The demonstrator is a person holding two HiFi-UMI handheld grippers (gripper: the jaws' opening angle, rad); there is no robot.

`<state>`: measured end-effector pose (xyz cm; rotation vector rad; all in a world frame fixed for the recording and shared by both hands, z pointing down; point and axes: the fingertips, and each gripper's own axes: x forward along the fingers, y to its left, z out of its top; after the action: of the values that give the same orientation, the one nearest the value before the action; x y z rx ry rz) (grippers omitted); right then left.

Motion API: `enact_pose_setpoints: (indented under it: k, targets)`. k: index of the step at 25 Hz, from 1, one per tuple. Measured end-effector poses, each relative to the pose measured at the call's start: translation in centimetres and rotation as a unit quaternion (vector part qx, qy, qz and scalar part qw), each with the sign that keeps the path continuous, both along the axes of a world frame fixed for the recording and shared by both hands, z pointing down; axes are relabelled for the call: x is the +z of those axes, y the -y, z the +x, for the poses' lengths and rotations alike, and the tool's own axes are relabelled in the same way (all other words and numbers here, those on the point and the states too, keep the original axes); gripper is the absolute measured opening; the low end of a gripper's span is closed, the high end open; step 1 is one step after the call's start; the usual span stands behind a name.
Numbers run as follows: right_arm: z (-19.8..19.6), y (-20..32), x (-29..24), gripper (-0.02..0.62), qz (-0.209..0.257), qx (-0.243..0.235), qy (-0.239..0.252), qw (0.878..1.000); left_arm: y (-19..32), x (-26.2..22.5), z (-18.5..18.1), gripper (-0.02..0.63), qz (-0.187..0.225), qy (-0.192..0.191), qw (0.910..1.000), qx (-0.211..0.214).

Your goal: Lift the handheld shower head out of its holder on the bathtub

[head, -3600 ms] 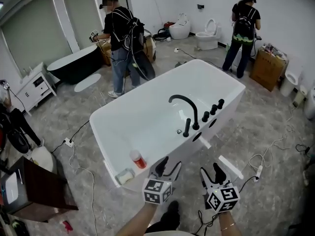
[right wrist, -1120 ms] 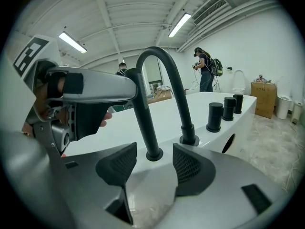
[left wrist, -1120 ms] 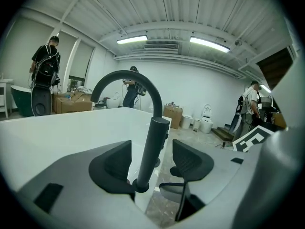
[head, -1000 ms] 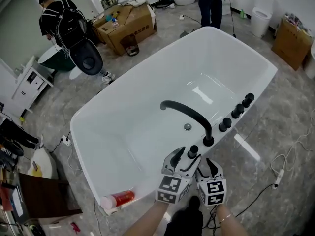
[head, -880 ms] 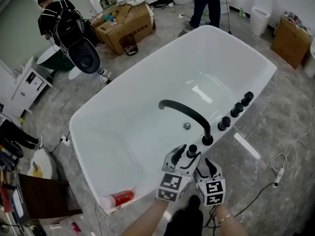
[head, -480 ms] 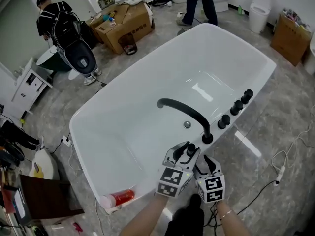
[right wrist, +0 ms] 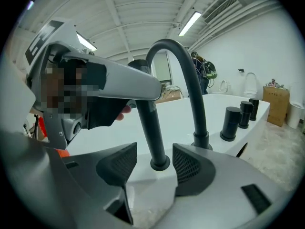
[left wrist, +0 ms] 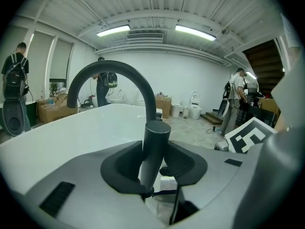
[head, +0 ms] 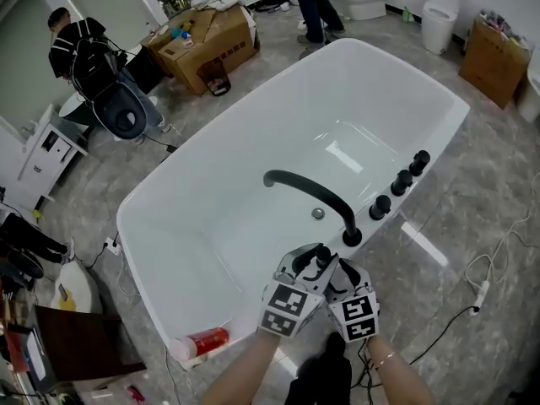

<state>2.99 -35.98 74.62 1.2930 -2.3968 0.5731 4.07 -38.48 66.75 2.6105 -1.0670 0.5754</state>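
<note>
I see the handheld shower head (head: pixel 321 258) as a slim, matte-black cylinder with a flat top. It stands nearly upright, leaning only a little. Its lower end sits in the holder (right wrist: pixel 160 164), a small black ring collar set into the flat rim of the bathtub (head: pixel 253 133). It is seated there and not yet lifted. The tub is glossy white with rounded corners and lies diagonally across my head view. The wand is on its near long edge.

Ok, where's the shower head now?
Head view, bottom centre: the black cylindrical shower head stands in its holder on the near rim of the white bathtub, just left of the curved black spout.
</note>
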Motion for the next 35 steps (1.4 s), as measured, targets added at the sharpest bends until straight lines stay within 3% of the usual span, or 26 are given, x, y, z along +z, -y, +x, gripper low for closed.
enact_pose_setpoints:
  k: [15,18,24,35]
  targets:
    - [-2.3,2.3,0.3,0.241,0.029,-0.082,0.005,0.996,0.5,0.4,0.2,0.16,0.004,-0.006,0.9993,0.036]
    - [-2.5,2.9,0.1,0.216,0.04,-0.095,0.002,0.995,0.6,0.4,0.3,0.16,0.005,-0.007,0.9988,0.048]
    - [-2.9,3.8,0.7,0.146,0.056,-0.096,-0.01,0.994,0.9,0.7,0.2,0.16,0.003,-0.014,0.9981,0.06]
    - [-3.1,4.2,0.2,0.14,0.076,-0.1,-0.001,0.992,1.4,0.1,-0.1,0.159,0.01,-0.021,0.9979,0.06]
